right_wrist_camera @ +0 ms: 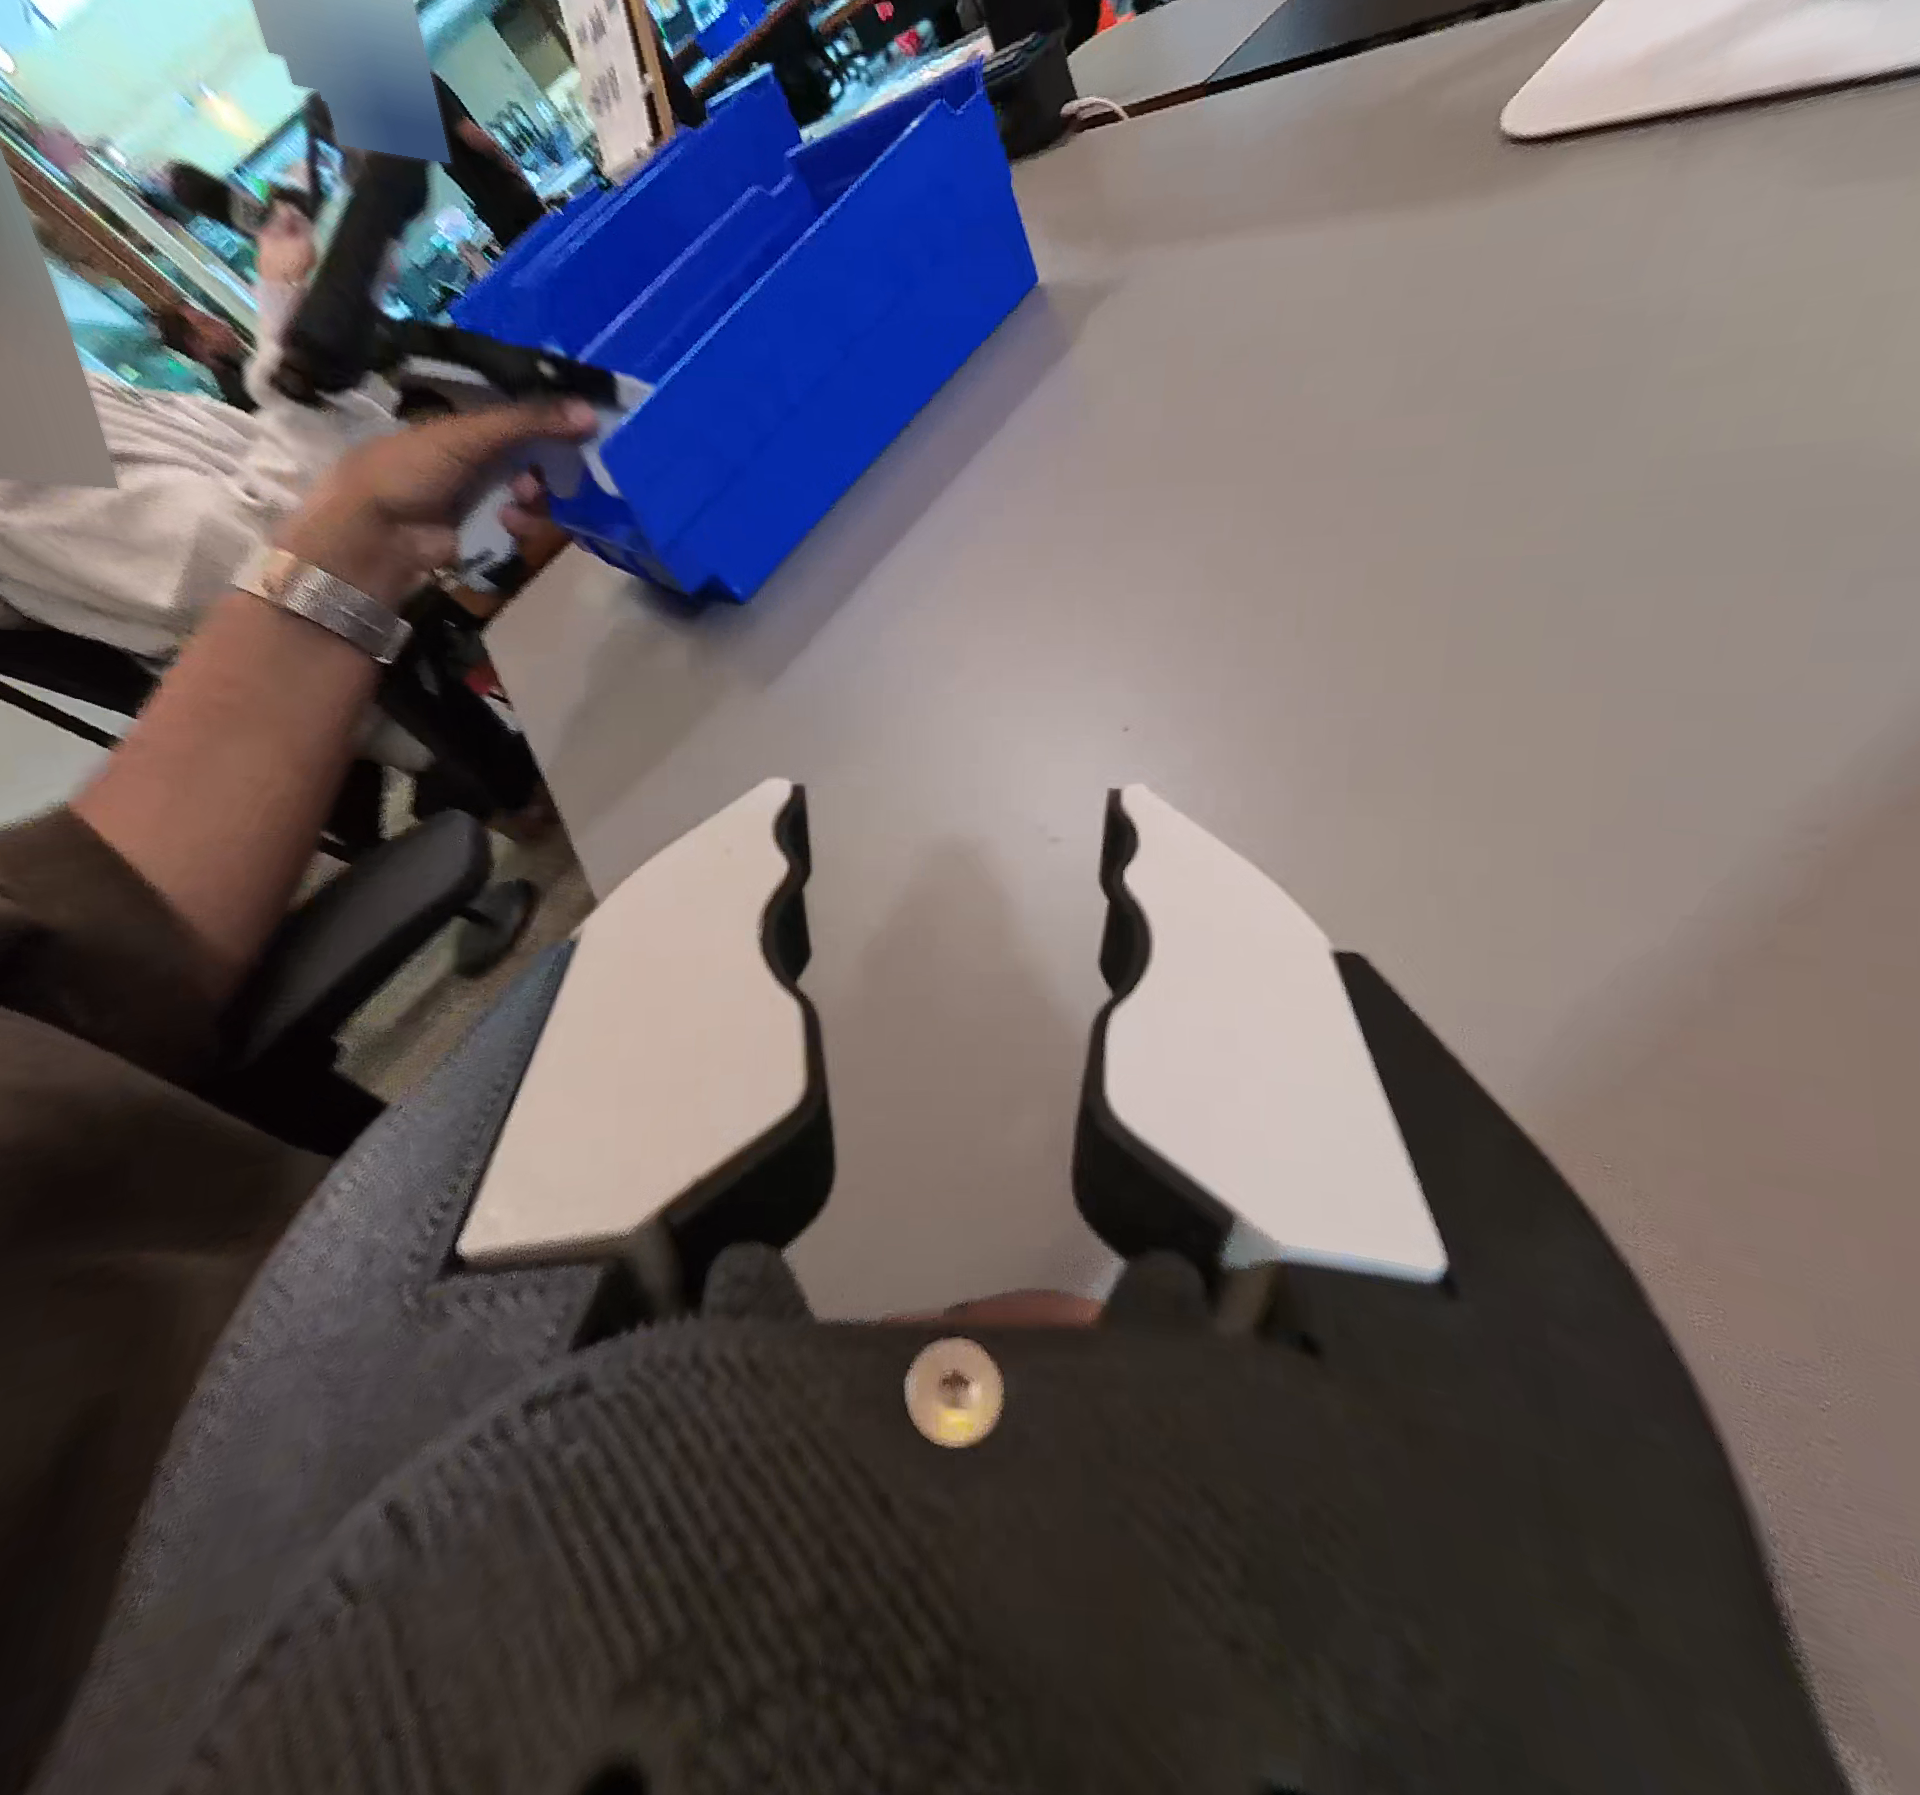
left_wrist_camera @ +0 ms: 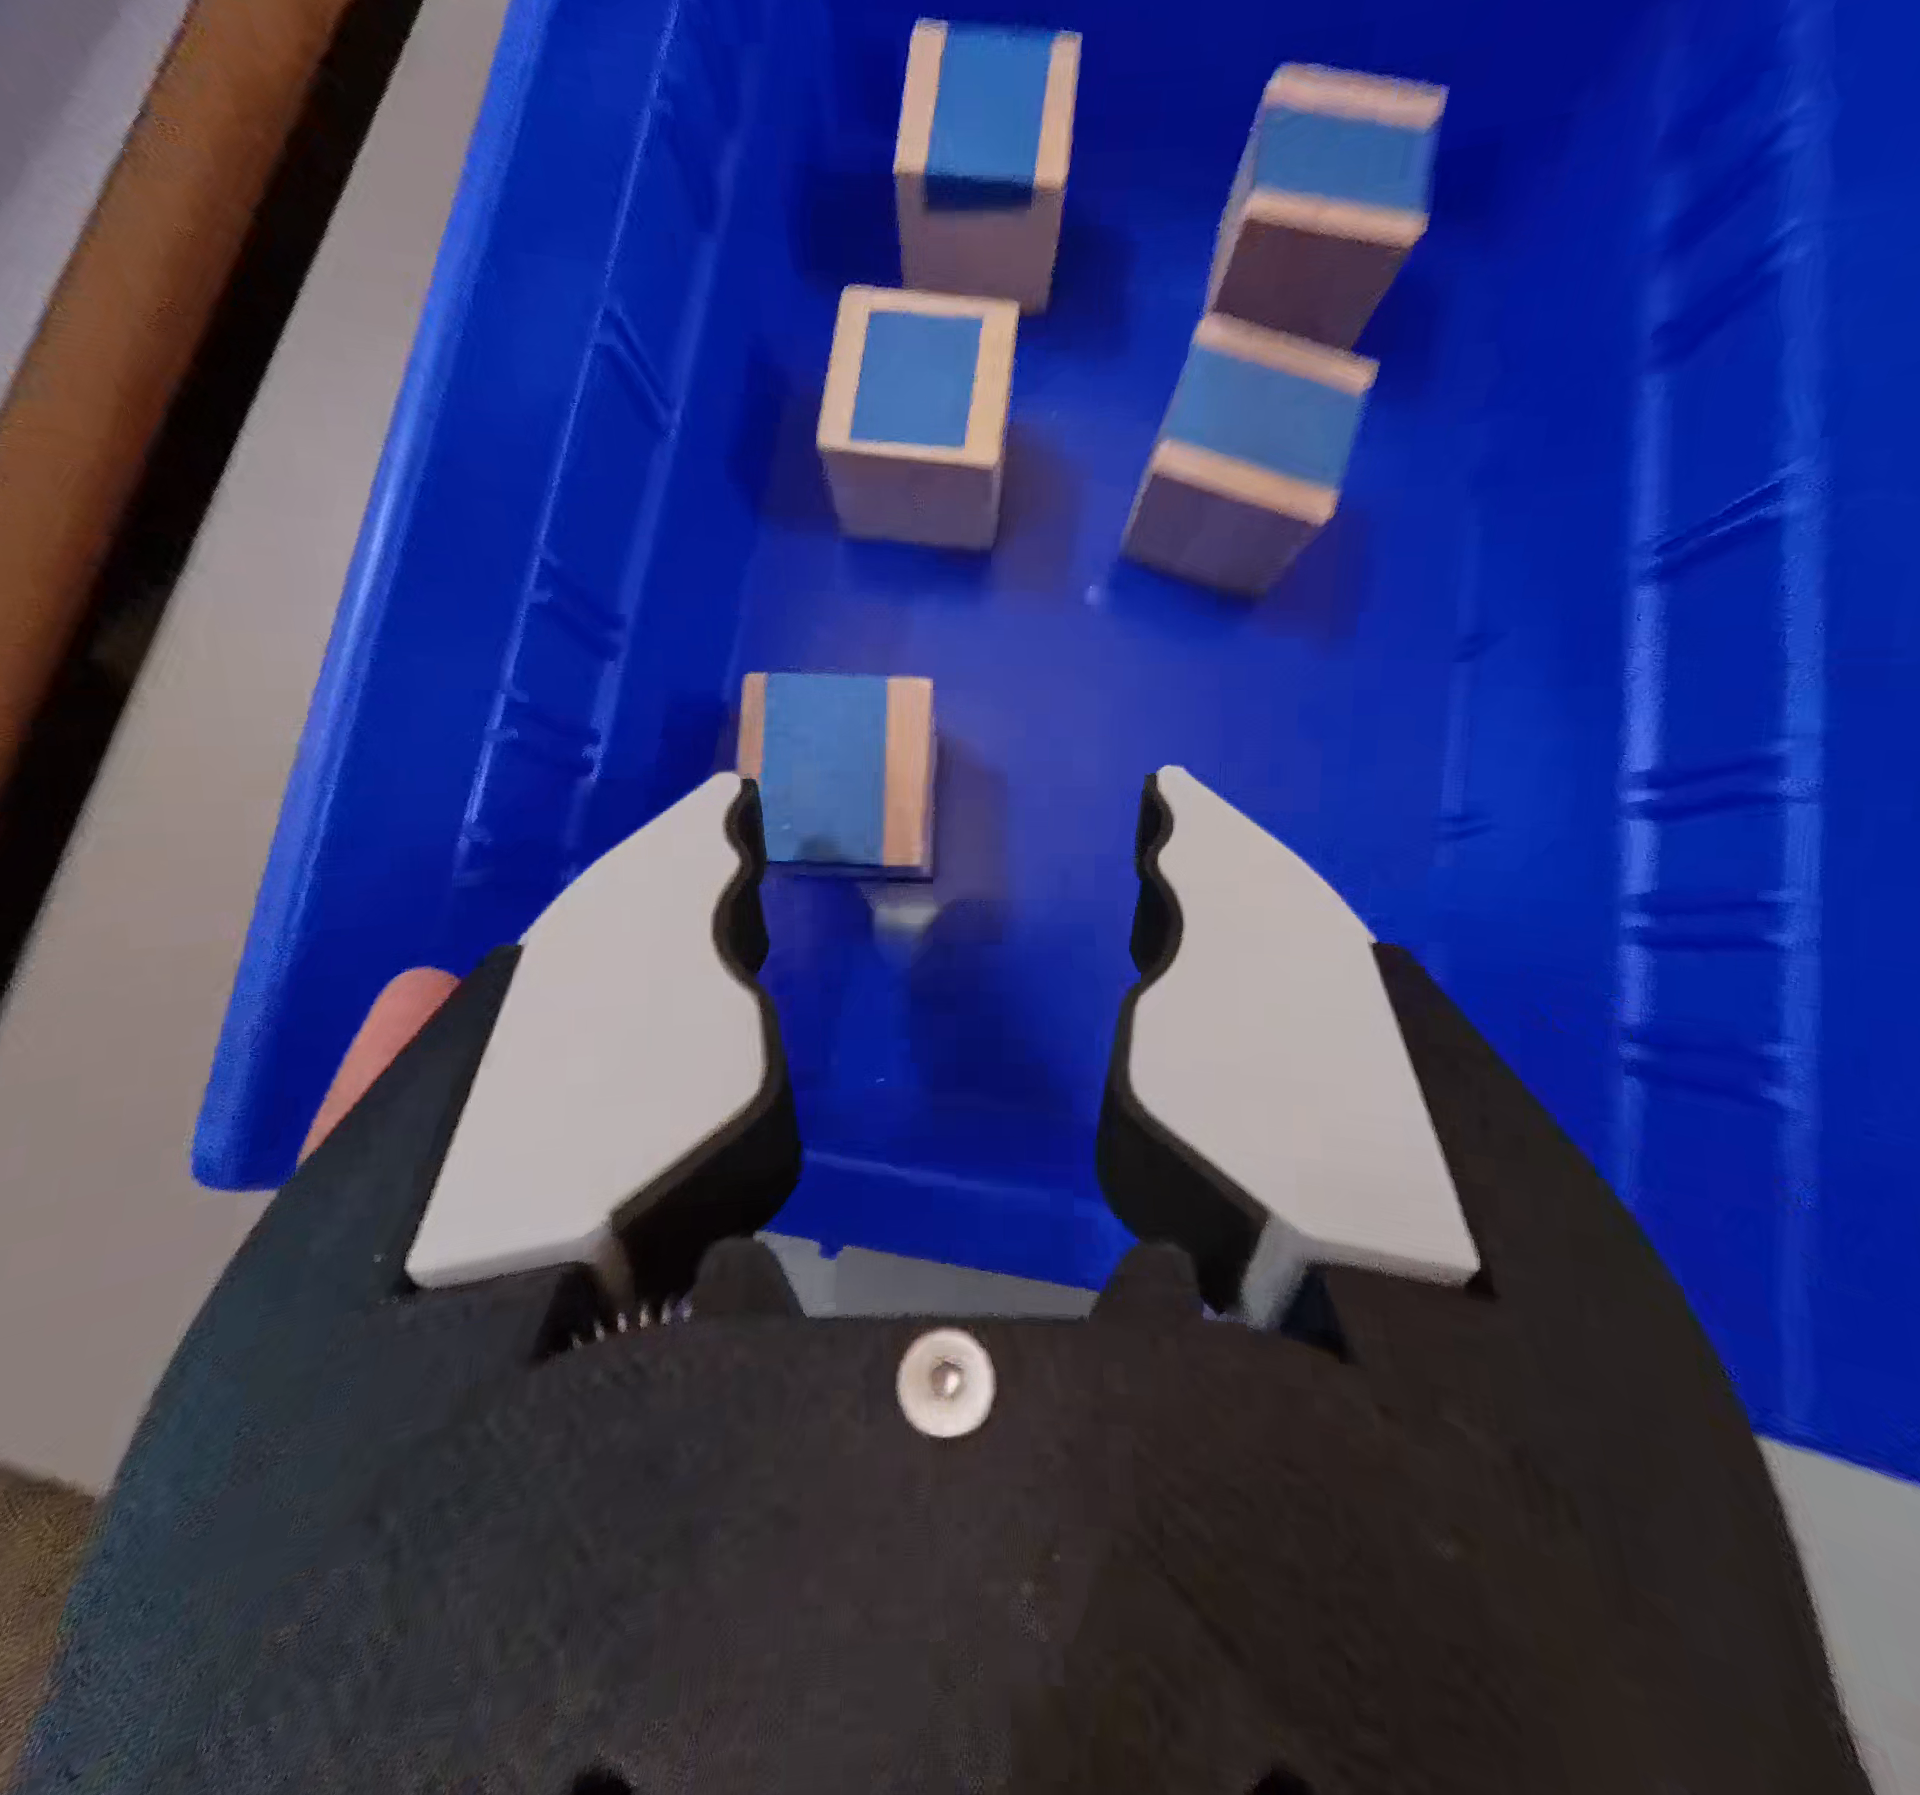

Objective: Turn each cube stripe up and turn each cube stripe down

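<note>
On the grey table (right_wrist_camera: 1351,602) stands the blue bin (left_wrist_camera: 623,395). My left gripper (left_wrist_camera: 945,789) is spread, empty, over its nearest cube (left_wrist_camera: 836,774); its off-centre fingers may knock that cube. My right gripper (right_wrist_camera: 951,800) is released too.

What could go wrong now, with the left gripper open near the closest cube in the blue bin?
The left gripper sits off-centre: one finger overlaps the nearest cube, so closing may push it, not grasp it. The picture is blurred, suggesting fast motion. The bin wall is close and may hinder turning.
</note>
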A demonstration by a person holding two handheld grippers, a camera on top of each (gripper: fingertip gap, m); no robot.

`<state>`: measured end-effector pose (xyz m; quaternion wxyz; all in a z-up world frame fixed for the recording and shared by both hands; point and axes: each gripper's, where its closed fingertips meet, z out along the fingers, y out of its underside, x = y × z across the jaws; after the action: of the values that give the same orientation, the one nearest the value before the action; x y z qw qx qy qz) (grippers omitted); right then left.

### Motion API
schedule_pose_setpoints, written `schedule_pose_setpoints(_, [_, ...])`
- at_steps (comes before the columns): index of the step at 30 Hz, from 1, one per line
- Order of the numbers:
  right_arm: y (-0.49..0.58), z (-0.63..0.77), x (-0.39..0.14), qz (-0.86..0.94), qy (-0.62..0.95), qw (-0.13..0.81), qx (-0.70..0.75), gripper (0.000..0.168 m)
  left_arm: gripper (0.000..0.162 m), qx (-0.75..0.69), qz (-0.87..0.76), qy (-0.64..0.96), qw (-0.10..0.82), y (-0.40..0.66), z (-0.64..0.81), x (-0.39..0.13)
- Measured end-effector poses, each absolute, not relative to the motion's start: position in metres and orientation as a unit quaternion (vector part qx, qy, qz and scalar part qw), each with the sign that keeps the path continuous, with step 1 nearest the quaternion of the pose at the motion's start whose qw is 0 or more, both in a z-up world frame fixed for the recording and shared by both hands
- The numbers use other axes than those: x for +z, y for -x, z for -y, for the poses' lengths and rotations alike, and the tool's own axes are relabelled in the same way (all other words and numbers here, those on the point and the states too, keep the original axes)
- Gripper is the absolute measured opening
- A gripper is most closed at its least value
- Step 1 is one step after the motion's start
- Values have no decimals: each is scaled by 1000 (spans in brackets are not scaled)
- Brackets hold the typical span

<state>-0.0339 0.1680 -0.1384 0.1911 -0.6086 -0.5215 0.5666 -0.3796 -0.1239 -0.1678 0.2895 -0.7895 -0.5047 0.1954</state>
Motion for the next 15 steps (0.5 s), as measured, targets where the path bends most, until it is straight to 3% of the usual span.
schedule_pose_setpoints(11, [33, -172, -134, 505, 608, 169, 589, 53, 72, 276, 477, 824, 134, 403, 143, -198])
schedule_pose_setpoints(15, [33, -163, -138, 514, 605, 156, 588, 52, 40, 302, 459, 824, 138, 402, 146, -190])
